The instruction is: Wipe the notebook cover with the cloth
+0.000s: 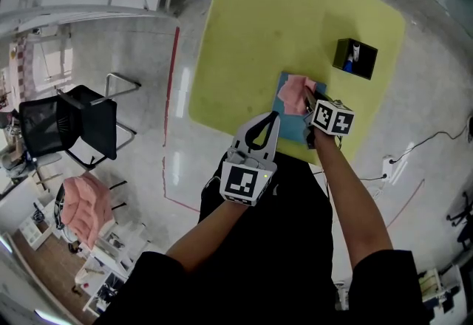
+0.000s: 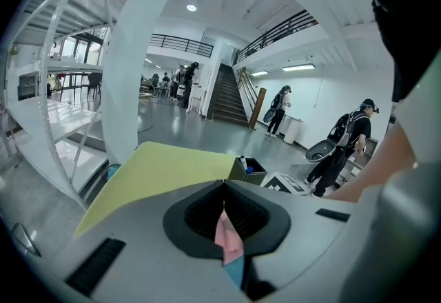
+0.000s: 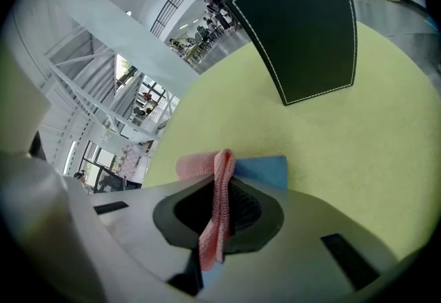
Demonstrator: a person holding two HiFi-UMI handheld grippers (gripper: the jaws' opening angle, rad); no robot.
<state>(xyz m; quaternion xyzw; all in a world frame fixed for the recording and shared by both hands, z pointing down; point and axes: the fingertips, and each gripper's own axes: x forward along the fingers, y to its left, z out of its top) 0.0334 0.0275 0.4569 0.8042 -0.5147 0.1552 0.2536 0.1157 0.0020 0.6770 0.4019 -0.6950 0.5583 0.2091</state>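
While the right claw (image 1: 309, 100) pinches the cloth (image 1: 295, 91) on the notebook (image 1: 290, 125) mid-frame, wiping seems underway, unfinished; the left claw (image 1: 275, 118) is closed, empty.

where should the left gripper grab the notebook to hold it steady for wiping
Take the notebook by its bare near-left corner, coming in low from the left along the table. It lies flat, so likely only an edge can be pinched. The cloth and the right gripper, shut on that cloth, cover the far part. The left gripper, jaws together, must open first.
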